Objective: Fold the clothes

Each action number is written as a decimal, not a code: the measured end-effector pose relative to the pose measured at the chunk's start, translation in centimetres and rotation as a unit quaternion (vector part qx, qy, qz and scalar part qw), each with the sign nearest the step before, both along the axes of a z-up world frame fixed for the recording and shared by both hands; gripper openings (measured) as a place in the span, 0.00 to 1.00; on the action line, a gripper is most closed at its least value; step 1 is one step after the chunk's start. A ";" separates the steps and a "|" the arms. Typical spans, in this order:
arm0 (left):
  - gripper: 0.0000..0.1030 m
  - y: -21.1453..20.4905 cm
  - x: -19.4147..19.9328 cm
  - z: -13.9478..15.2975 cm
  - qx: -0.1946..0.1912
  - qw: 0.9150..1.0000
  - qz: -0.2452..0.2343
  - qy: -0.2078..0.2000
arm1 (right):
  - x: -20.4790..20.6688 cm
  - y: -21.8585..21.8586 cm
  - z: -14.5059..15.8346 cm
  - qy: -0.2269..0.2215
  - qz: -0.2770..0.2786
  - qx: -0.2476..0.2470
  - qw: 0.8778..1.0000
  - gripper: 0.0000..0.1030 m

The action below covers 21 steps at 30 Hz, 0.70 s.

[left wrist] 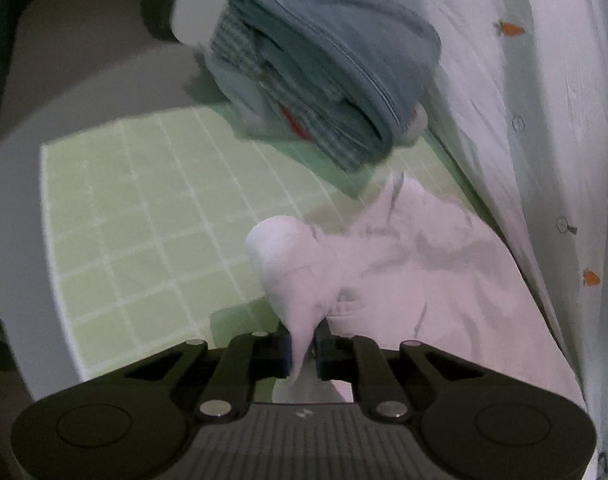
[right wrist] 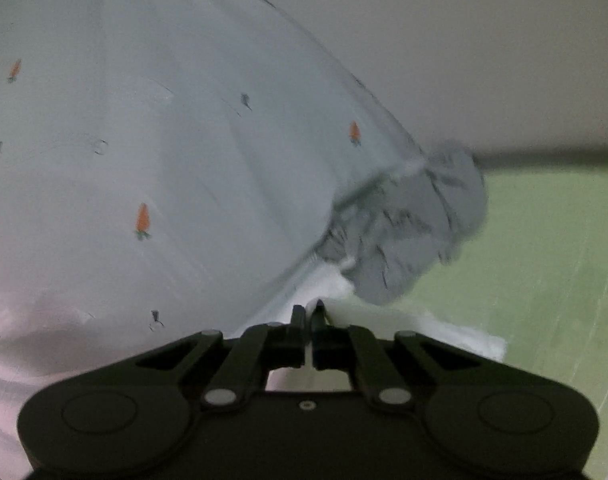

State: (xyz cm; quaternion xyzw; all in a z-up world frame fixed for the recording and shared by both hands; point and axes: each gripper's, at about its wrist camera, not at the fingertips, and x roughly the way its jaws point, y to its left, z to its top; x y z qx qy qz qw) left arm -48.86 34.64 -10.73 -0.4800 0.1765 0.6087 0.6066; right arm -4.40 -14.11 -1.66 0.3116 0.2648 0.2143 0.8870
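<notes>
Left wrist view shows the left tongs (left wrist: 304,344) closed on a bunched fold of the white garment (left wrist: 423,272), which is pinched between the two fingers. From this grip the garment runs forward and to the right, and it lies partly on the green grid mat (left wrist: 144,220). Its long axis goes along the right side of the mat. Behind it, a stack of folded blue clothes (left wrist: 323,72) sits at the far edge of the mat. In the right wrist view, the right tongs (right wrist: 308,320) are closed on an edge of the same garment (right wrist: 144,140), printed with small carrots. The cloth spreads up and left, with a crumpled grey cuff (right wrist: 415,232) over the mat (right wrist: 543,260).
</notes>
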 end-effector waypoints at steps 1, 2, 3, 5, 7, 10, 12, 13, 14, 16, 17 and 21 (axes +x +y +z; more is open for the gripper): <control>0.12 -0.1 -0.4 0.2 0.002 1.000 0.004 0.003 | 0.0 -0.1 0.8 -0.012 0.002 -0.004 1.000 0.03; 0.12 -0.1 -0.7 0.3 0.004 1.000 0.009 0.006 | 0.3 0.2 1.7 -0.024 0.005 -0.007 1.000 0.03; 0.12 -0.1 -0.9 0.3 0.003 1.000 0.013 0.007 | 0.6 0.4 2.5 -0.035 0.009 -0.011 0.999 0.03; 0.12 0.0 -1.4 0.3 0.000 1.000 0.021 0.010 | 1.8 1.8 3.8 -0.057 0.016 -0.023 0.998 0.03; 0.12 0.1 -1.4 0.1 -0.004 1.000 0.028 0.013 | 3.4 3.8 4.8 -0.075 0.024 -0.036 0.996 0.03; 0.12 0.7 -1.0 -0.4 -0.013 0.999 0.036 0.024 | 6.3 7.7 5.2 -0.089 0.042 -0.052 0.994 0.03; 0.13 1.1 -0.7 -0.8 -0.026 0.998 0.039 0.036 | 8.9 11.5 4.0 -0.076 0.061 -0.079 0.992 0.04; 0.15 1.3 -0.4 -1.1 -0.035 0.997 0.040 0.048 | 10.2 13.4 3.1 -0.069 0.079 -0.096 0.990 0.05; 0.18 1.6 -0.1 -1.3 -0.043 0.996 0.040 0.061 | 11.2 15.6 1.6 -0.049 0.106 -0.130 0.985 0.11; 0.21 2.1 0.4 -1.7 -0.054 0.994 0.034 0.086 | 13.1 19.9 -1.2 -0.009 0.157 -0.197 0.968 0.25; 0.23 2.2 0.5 -1.7 -0.054 0.994 0.032 0.091 | 12.9 21.3 -2.6 0.008 0.172 -0.222 0.960 0.26; 0.32 2.0 0.5 -1.7 -0.057 0.993 0.023 0.105 | 9.0 21.9 -6.1 0.012 0.193 -0.251 0.948 0.74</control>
